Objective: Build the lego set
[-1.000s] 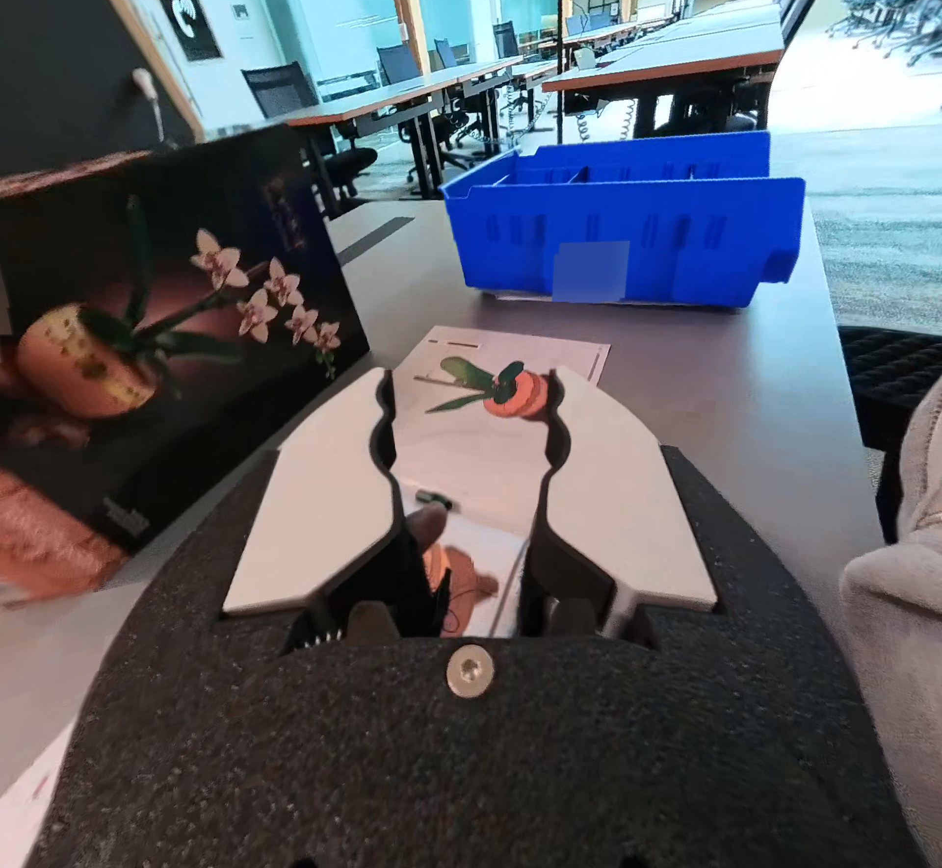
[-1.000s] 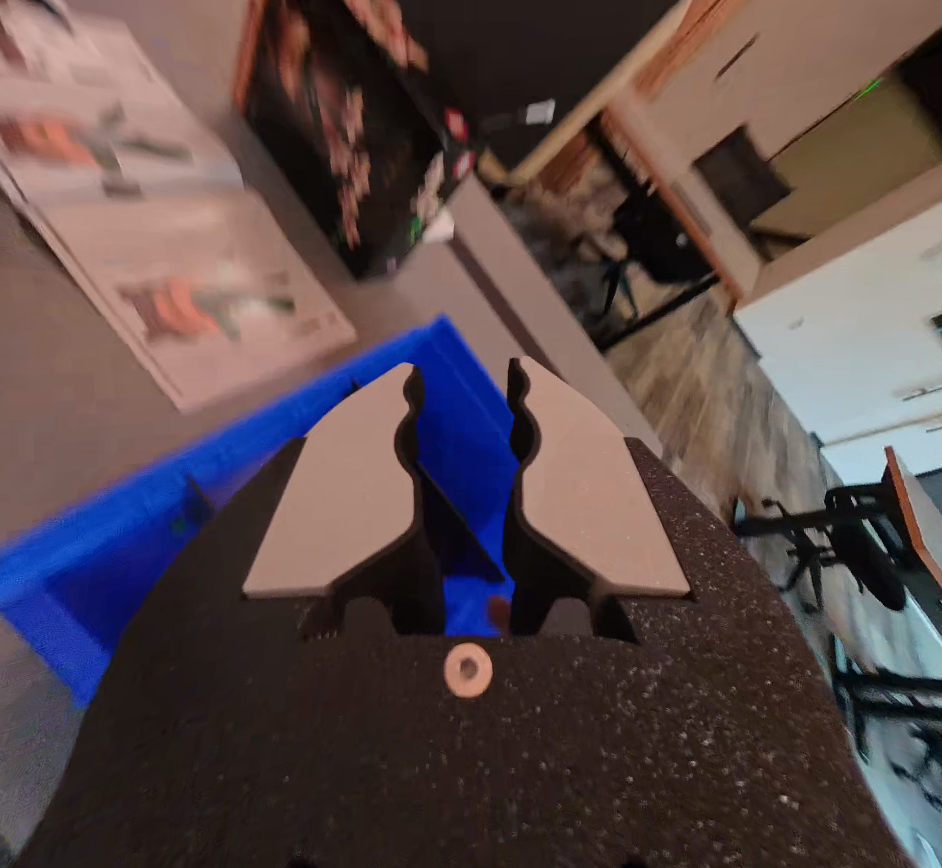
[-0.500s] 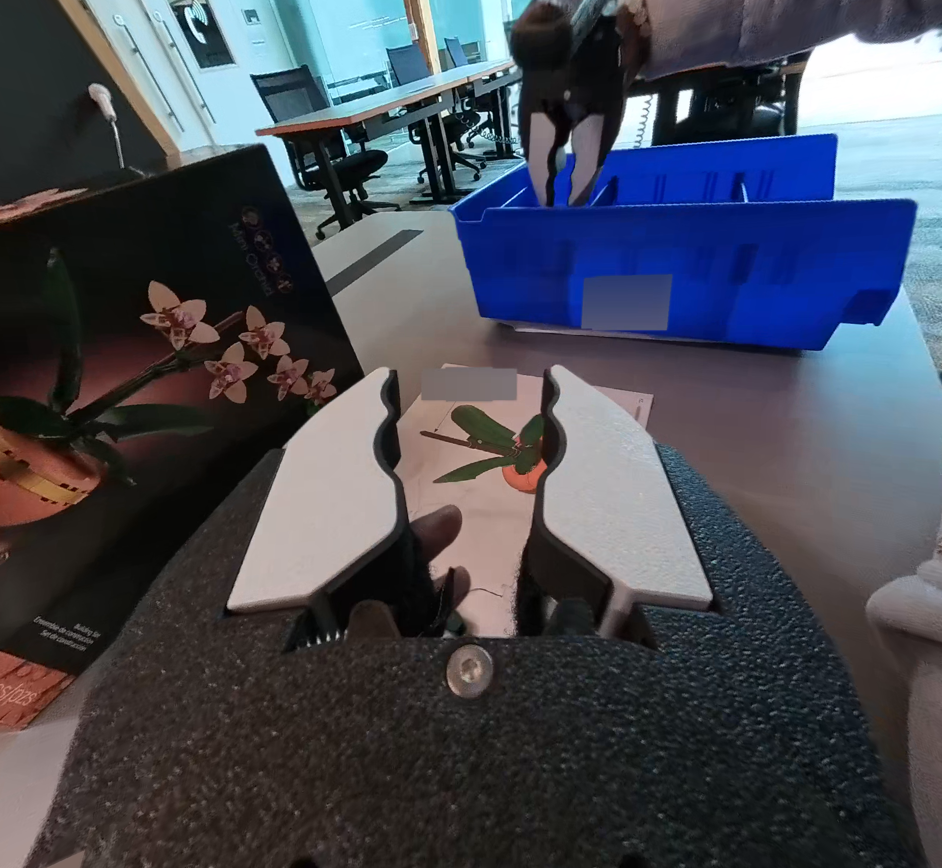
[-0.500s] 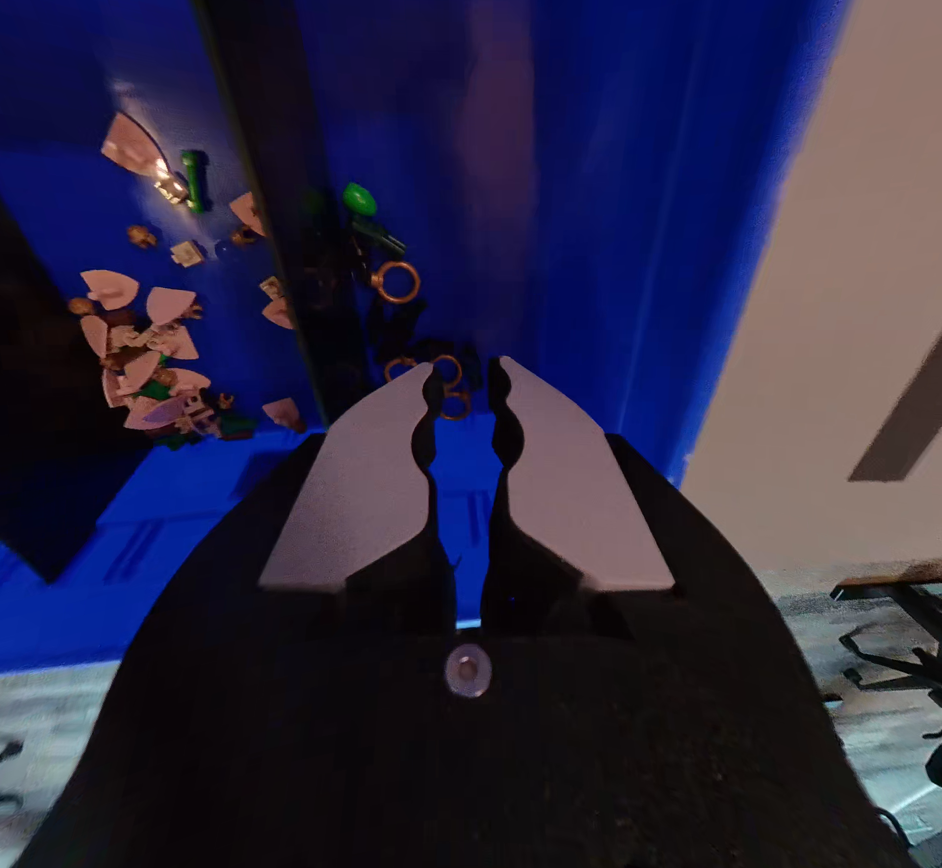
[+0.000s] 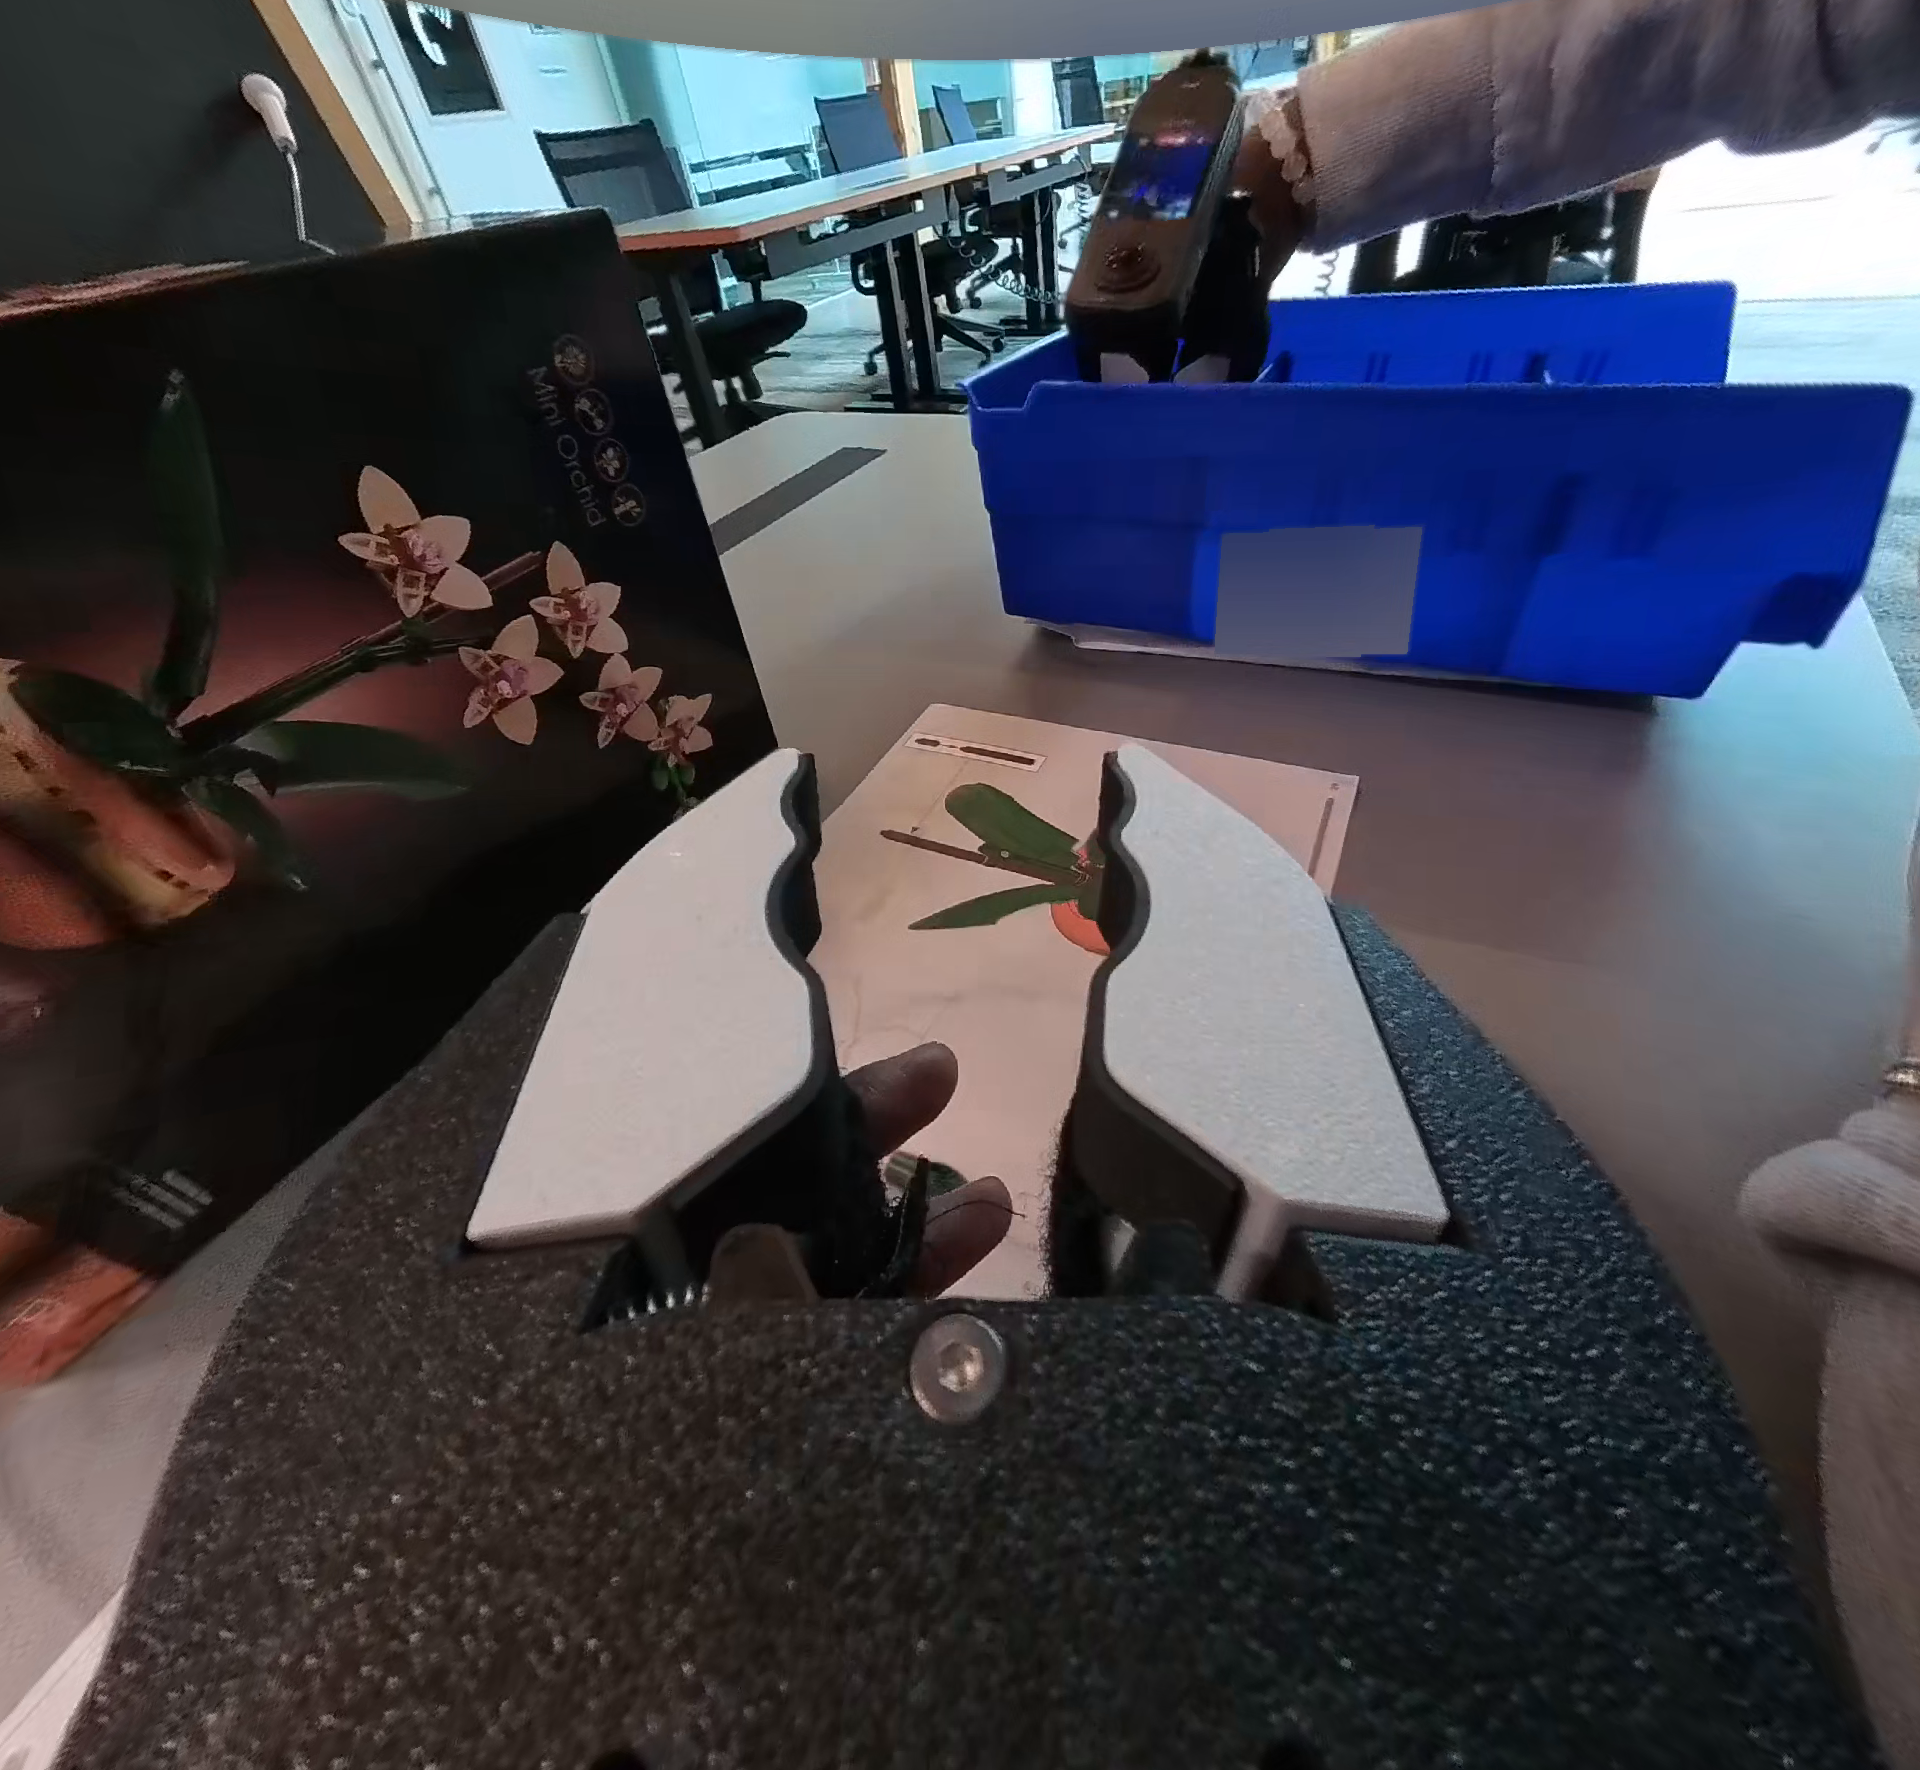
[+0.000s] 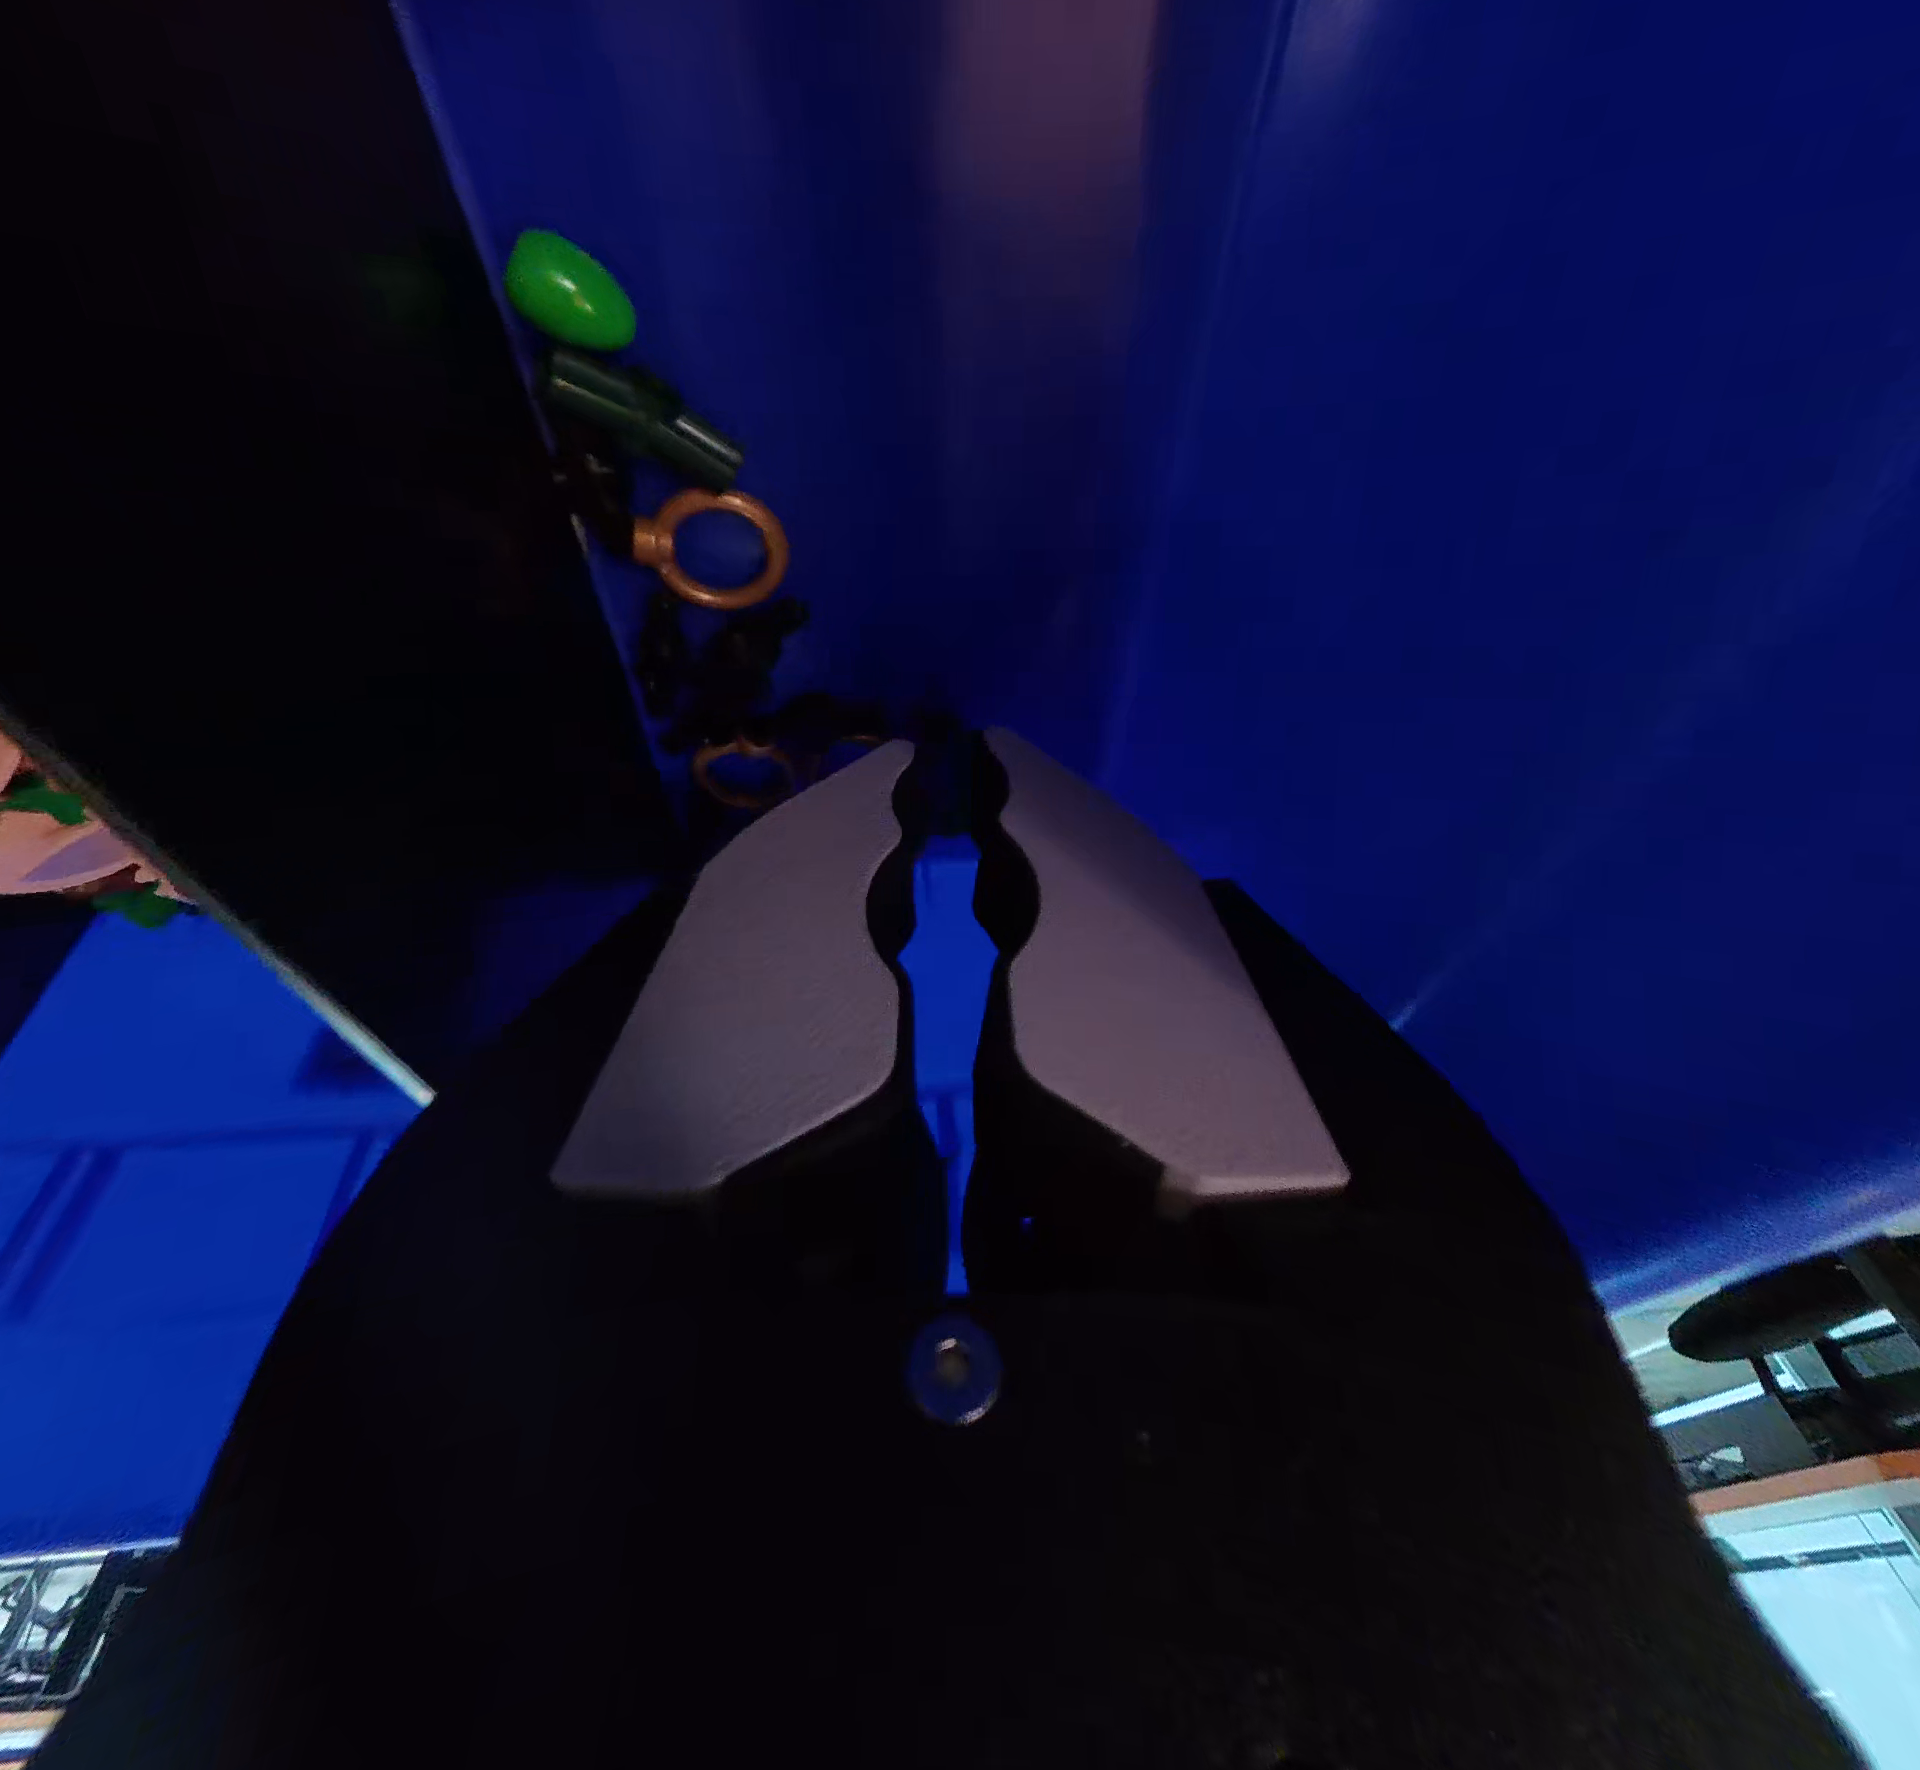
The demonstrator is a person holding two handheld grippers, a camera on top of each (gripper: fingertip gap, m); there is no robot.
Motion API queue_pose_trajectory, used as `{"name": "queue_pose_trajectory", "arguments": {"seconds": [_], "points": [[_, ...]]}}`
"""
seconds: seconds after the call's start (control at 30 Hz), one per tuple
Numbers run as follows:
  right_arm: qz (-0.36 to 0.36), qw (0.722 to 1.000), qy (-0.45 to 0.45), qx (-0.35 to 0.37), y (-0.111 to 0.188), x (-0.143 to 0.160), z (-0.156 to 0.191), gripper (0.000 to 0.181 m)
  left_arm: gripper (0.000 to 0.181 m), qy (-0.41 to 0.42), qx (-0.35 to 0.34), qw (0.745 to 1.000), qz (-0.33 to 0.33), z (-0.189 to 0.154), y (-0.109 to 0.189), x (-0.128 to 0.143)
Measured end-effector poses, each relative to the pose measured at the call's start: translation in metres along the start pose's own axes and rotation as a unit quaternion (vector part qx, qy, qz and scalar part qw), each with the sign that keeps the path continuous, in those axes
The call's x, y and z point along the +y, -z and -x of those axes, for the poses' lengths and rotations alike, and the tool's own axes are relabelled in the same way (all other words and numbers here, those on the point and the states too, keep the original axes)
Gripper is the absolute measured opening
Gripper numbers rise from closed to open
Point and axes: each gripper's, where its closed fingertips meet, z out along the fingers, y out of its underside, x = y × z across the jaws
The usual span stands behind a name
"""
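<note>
Two grippers logged: left gripper (image 5: 961,770), lower centre, spread and empty; right gripper (image 6: 948,746) nearly clenched over dark lego pieces (image 6: 727,650) in blue bin (image 6: 1455,473). Whether a piece is held cannot be told. Risk: tiny piece slipped, neighbours scattered.

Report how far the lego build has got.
Done: no assembled pieces show; the instruction booklet lies open. In hand: the right gripper is down in the blue bin, fingertips nearly closed around a dark piece. The left gripper hangs open, empty. Left: seemingly the whole build.

White lettering on dark orchid box (image 5: 312,577), fine print on instruction sheet (image 5: 977,764)
</note>
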Motion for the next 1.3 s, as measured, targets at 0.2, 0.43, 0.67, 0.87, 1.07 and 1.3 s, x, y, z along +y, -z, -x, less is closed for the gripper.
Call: {"name": "queue_pose_trajectory", "arguments": {"seconds": [0.2,0.43,0.67,0.87,1.07,1.3], "points": [[-0.136,0.986,-0.070,0.065,0.080,-0.043,-0.014,0.000,0.051,-0.014,-0.016,1.000,0.011,0.000,0.017,0.000],[-0.441,0.891,-0.071,0.078,0.204,-0.182,0.014,0.000,0.051,-0.010,-0.001,1.000,-0.011,-0.008,0.034,-0.001],[-0.527,0.845,-0.082,-0.022,0.233,-0.235,0.031,0.000,0.051,-0.017,-0.011,1.000,-0.018,-0.012,0.059,0.000],[-0.238,0.960,-0.066,0.133,0.173,-0.106,-0.015,0.012,0.051,-0.015,-0.037,0.999,-0.007,-0.009,0.077,0.009],[-0.073,0.970,-0.230,0.014,0.066,-0.023,-0.007,0.019,0.051,-0.021,-0.040,0.999,0.008,-0.007,0.072,0.010],[0.002,0.848,-0.531,-0.006,0.019,0.014,0.000,0.021,0.051,-0.018,-0.021,1.000,-0.006,-0.014,0.064,0.007]]}}
